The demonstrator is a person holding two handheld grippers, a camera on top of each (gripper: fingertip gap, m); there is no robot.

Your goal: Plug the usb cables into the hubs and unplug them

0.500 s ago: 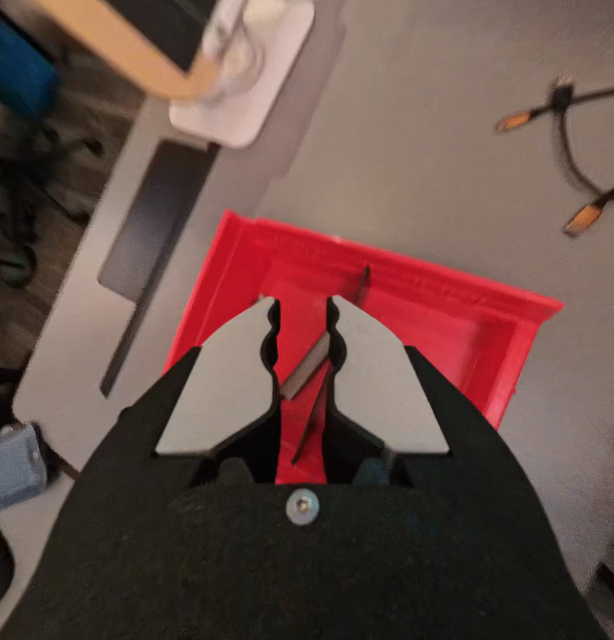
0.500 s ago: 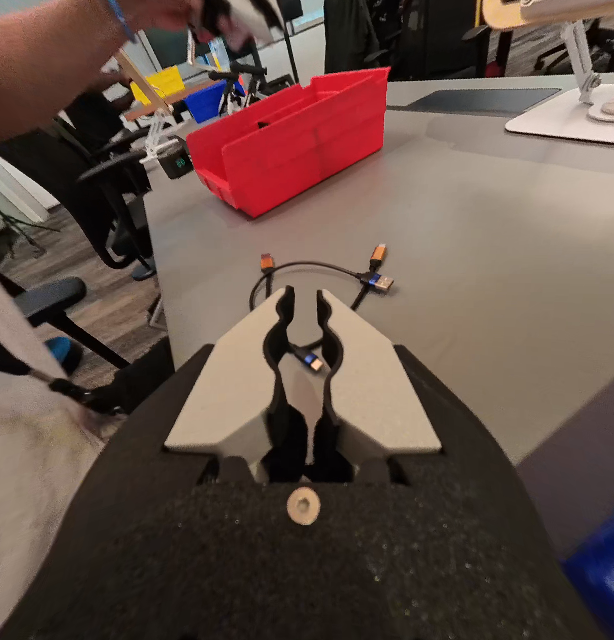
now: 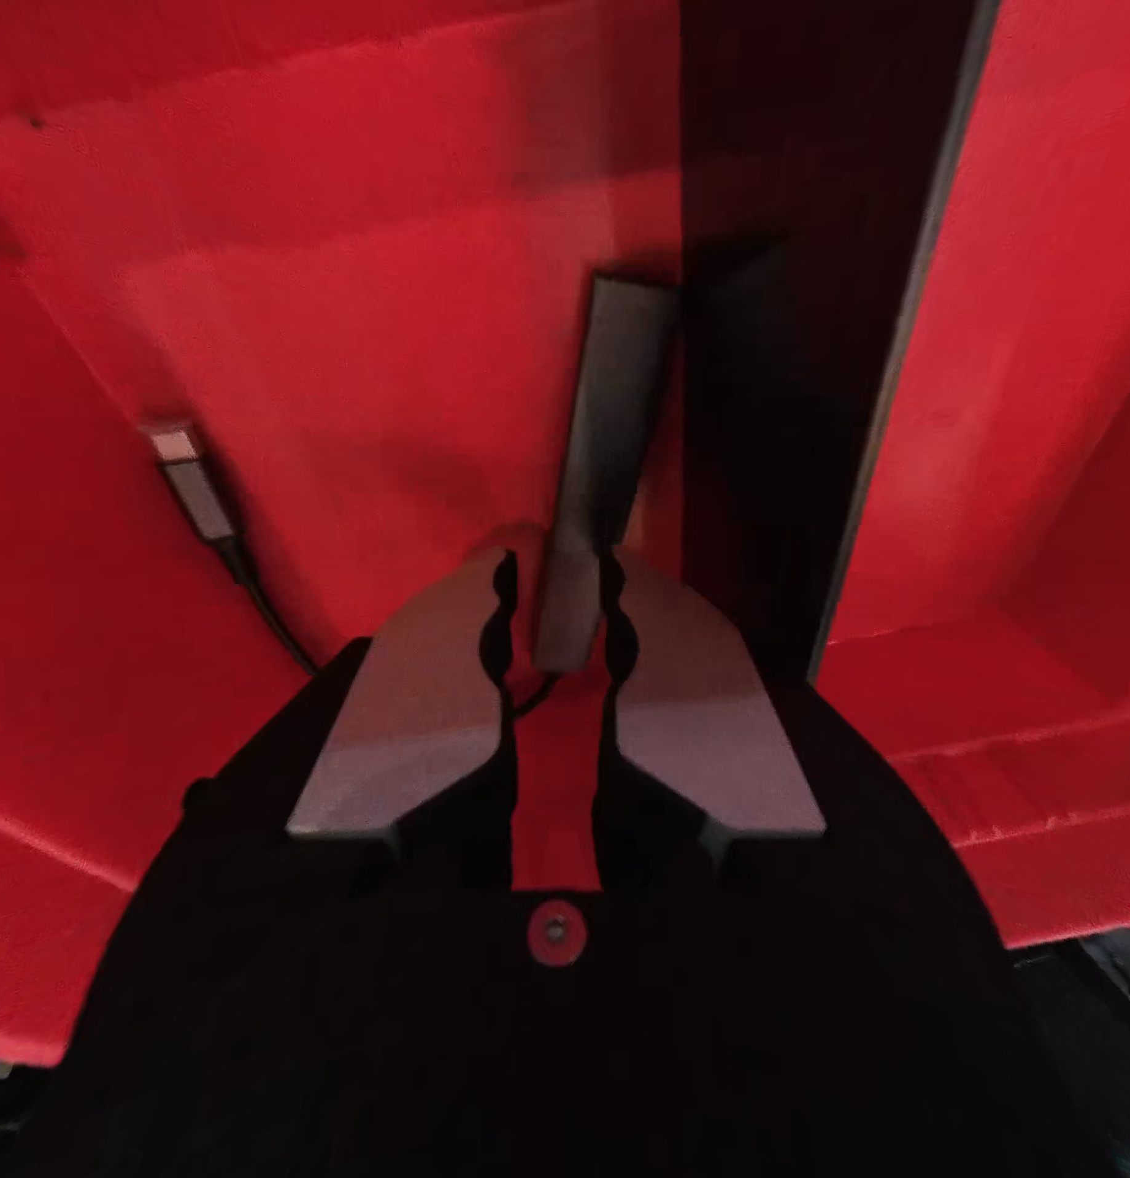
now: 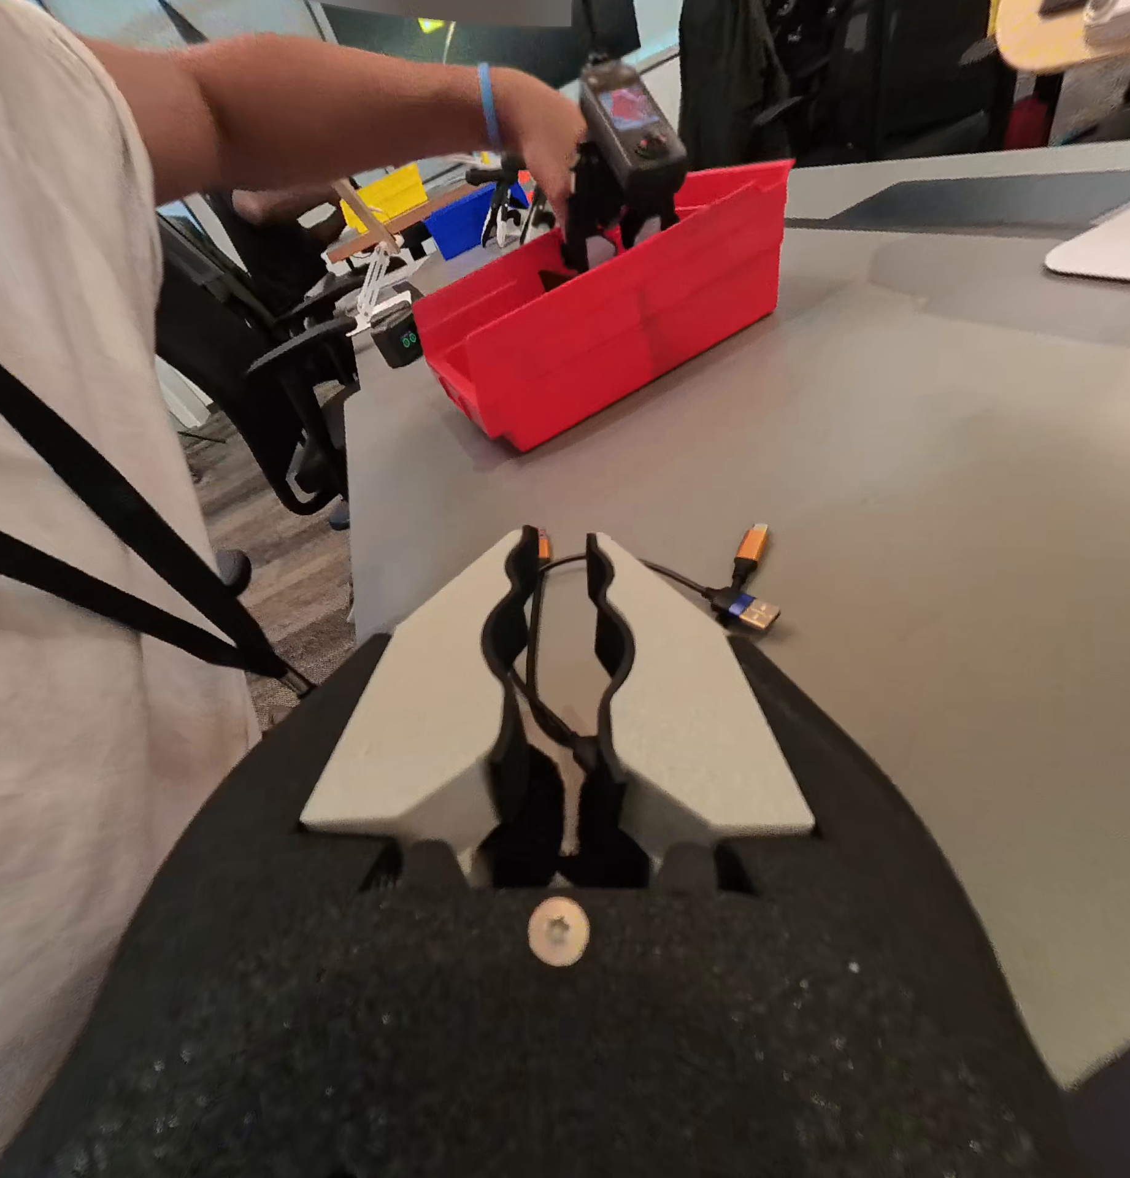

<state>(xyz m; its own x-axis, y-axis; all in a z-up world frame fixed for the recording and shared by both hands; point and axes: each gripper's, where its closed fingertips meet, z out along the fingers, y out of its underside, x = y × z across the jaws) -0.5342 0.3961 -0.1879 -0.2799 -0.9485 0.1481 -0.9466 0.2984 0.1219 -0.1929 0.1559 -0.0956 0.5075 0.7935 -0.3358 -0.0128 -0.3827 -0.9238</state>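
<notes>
Left gripper (image 3: 559, 567), fingers apart, straddles the near end of the grey hub (image 3: 604, 459) inside the red bin (image 3: 358, 287) — hub's long axis pointing away, black divider (image 3: 804, 319) just right — while right gripper (image 4: 562, 542), fingers apart, hovers over the black usb cable (image 4: 677, 583) on the table (image 4: 900, 478).

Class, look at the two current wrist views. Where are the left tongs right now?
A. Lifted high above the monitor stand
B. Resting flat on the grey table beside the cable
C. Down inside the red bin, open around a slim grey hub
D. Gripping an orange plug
C: the left tongs sit inside the red bin, open around the grey hub.
</notes>
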